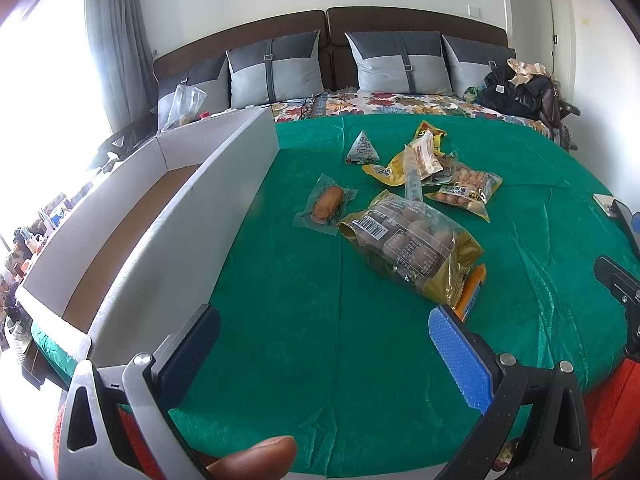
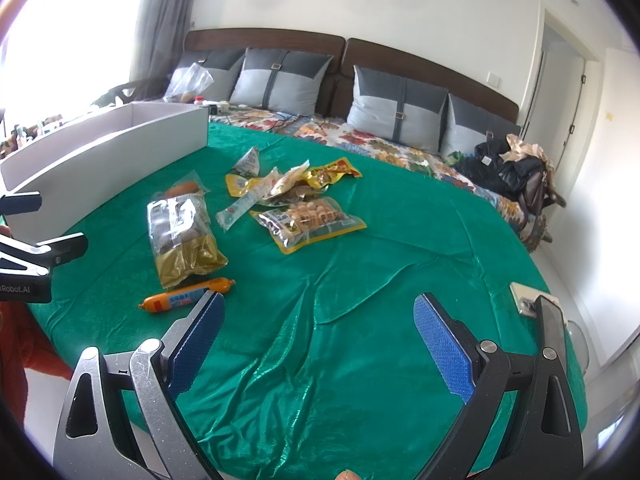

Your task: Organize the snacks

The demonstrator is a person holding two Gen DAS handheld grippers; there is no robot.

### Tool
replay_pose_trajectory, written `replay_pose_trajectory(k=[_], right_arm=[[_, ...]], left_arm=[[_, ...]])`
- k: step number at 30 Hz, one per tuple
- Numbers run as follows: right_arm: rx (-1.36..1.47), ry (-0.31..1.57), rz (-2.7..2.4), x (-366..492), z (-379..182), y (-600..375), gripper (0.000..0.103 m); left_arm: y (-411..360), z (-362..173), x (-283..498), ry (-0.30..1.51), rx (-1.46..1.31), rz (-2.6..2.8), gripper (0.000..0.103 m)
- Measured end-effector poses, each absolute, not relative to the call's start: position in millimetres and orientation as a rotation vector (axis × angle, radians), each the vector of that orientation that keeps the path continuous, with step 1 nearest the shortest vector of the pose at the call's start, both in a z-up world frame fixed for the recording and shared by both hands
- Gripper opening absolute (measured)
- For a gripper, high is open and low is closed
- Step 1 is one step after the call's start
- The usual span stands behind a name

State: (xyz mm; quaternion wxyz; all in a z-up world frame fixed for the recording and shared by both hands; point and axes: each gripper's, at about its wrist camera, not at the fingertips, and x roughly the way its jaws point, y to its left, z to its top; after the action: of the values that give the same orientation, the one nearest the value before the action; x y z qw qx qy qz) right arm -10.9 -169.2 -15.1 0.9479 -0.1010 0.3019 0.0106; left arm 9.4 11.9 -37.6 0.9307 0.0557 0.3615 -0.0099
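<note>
1. Snacks lie scattered on a green cloth [image 1: 304, 320] spread over a bed, none yet in the long white box [image 1: 168, 240] that stands open at my left.
2. My left gripper [image 1: 324, 344] hangs released above bare cloth, jaws wide, nothing between them. My right gripper [image 2: 316, 328] is likewise spread and empty.
3. Nearest is an orange sausage [image 2: 188, 299], a firm plastic-skinned tube; I judge it slick and prone to roll, so I would pinch it across its middle.
4. Beside it sits a gold bag [image 2: 180, 236] of brown wrapped pieces, bulky and probably the heaviest; its crimped end seam looks the safest hold.
5. Farther off lie a clear-wrapped bun [image 1: 328, 206], soft and easily crushed, and a yellow-edged nut bag [image 2: 310, 220], floppy, its contents likely to shift.
6. Behind them a grey triangular pack [image 1: 362, 148] and overlapping yellow packets [image 2: 320, 170] look light, crinkly and slippery; I would grip their flat edges.
</note>
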Motion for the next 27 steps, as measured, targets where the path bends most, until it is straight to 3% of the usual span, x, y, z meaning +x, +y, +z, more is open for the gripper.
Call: replay_pose_trajectory(k=[10,18,27], right_arm=[[-0.182,0.655,0.021,-5.4,-23.5,-172.6,0.097],[-0.041,0.871,0.157,18.5,-57.9,-165.2,0.097],[0.044,0.97,0.256,79.1,-77.0,-91.7,0.097]], left_arm=[[34.0,-41.7,17.3,0.783,0.028,0.019,0.103],[37.6,-48.6,22.2,0.808,0.015,0.032,0.103],[40.8,-54.6,21.6,0.805,0.068,0.059,0.103]])
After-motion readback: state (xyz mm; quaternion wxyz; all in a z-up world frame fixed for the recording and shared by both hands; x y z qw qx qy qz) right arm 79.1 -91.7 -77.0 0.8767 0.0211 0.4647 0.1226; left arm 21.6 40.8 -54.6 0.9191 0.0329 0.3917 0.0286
